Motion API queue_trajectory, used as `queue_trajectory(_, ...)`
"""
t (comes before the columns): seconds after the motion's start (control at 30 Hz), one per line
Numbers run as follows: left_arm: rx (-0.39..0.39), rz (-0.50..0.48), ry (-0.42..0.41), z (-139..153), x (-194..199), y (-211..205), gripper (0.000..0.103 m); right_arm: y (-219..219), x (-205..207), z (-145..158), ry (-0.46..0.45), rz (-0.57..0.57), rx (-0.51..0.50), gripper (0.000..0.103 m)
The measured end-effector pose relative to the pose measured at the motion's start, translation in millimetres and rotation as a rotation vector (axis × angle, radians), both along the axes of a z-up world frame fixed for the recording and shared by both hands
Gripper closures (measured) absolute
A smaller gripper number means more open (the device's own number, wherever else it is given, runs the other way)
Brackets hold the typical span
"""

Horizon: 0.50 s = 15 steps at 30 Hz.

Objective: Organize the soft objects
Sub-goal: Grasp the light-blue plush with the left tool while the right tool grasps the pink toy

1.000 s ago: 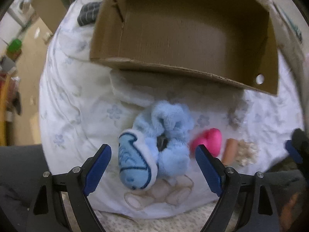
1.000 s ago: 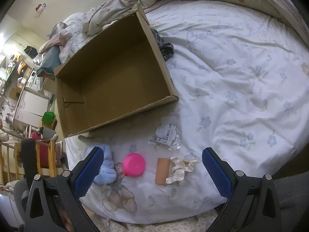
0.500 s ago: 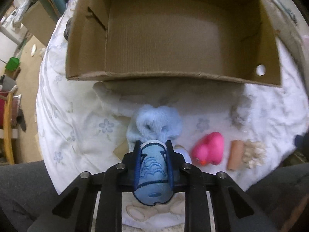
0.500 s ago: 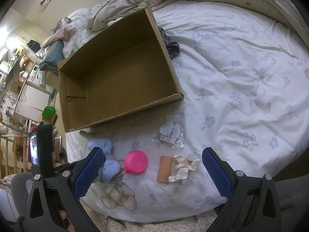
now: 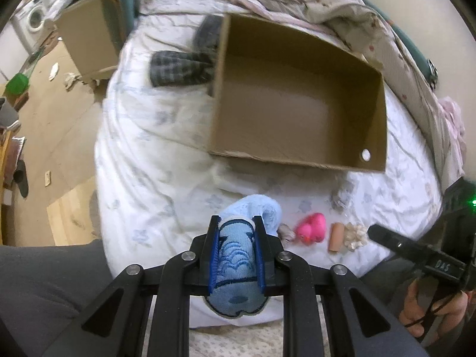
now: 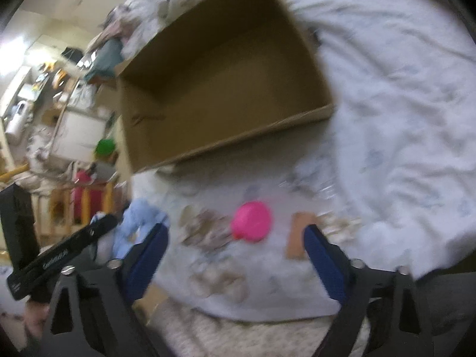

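My left gripper (image 5: 235,255) is shut on a light blue plush slipper (image 5: 235,267) with dark blue stitching, held above the bed's near edge; its fluffy part (image 5: 261,209) trails beyond the pads. An open cardboard box (image 5: 282,158) lies farther back on the bed, nothing visible inside. A pink rubber duck (image 5: 311,230), a brown cylinder (image 5: 336,236) and a cream fuzzy clump (image 5: 355,233) sit in a row to the right. In the blurred right wrist view, my right gripper (image 6: 235,230) hangs over the pink duck (image 6: 252,221), jaws wide but closing, pads clear of it.
A dark plaid cloth (image 5: 178,70) lies left of the box and a crumpled blanket (image 5: 312,3) behind it. A clear wrapper (image 5: 342,197) sits before the box. Off the bed's left edge are wooden floor, a second carton (image 5: 89,35) and a green tub (image 5: 16,84). A hand (image 5: 428,312) holds the right tool.
The left gripper shut on the blue slipper and lifted it off the bed, tilting up to show more of the room. The right gripper edged toward the duck and its jaws narrowed.
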<state>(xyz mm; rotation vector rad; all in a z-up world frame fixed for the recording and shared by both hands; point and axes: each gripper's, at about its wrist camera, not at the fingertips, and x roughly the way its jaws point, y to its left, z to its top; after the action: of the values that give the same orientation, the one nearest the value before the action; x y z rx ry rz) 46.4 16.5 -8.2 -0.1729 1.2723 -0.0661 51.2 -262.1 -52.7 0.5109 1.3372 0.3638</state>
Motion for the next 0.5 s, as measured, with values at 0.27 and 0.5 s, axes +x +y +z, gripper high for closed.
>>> queue_trajectory(0.27,0.017,0.019,0.001,-26,-6,10,0.085,38,17,-44,0.115,0.053,-0.104,0.02)
queue_trajectory(0.5,0.023,0.0,-0.022,-29,-5,2,0.085,43,23,-67,0.143,0.005,-0.107,0.036)
